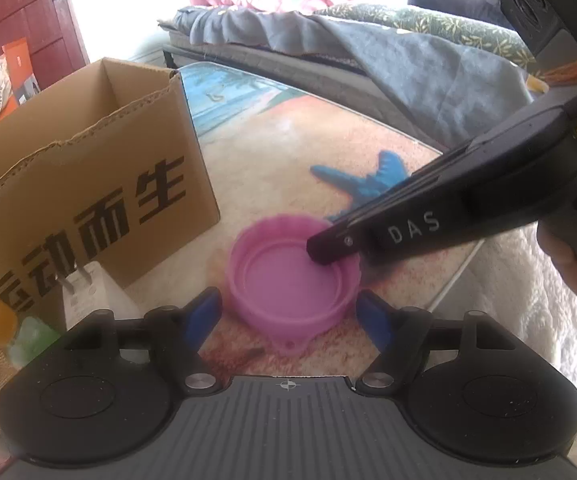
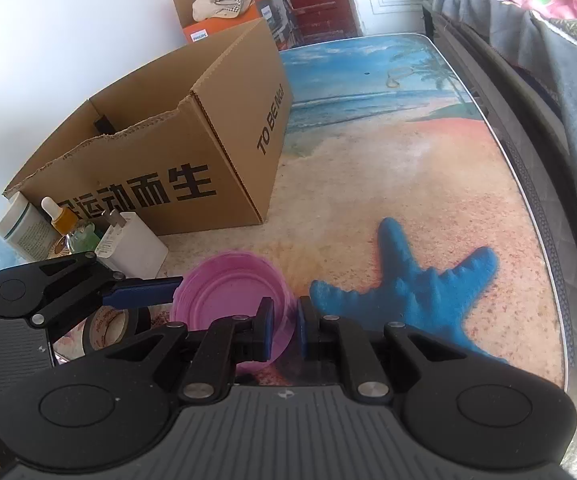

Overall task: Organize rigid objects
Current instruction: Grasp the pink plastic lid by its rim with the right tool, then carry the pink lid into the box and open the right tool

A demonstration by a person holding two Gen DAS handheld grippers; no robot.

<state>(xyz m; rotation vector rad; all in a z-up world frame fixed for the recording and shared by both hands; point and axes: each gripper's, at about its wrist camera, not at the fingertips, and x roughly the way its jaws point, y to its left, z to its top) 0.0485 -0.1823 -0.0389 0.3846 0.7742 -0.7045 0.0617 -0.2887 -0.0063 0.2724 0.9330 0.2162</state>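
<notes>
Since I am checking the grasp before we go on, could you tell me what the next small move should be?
Probably lift the pink cap a little and carry it toward the open cardboard box. The right claw appears closed on the cap's rim, one finger inside and one outside, while the left claw stands open around it, not touching. The box sits just behind.

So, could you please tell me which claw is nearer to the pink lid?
Right. The right claw is pinching the pink lid by its rim, one finger inside and one outside. The left claw is open, its fingers flanking the lid without clearly touching.
</notes>
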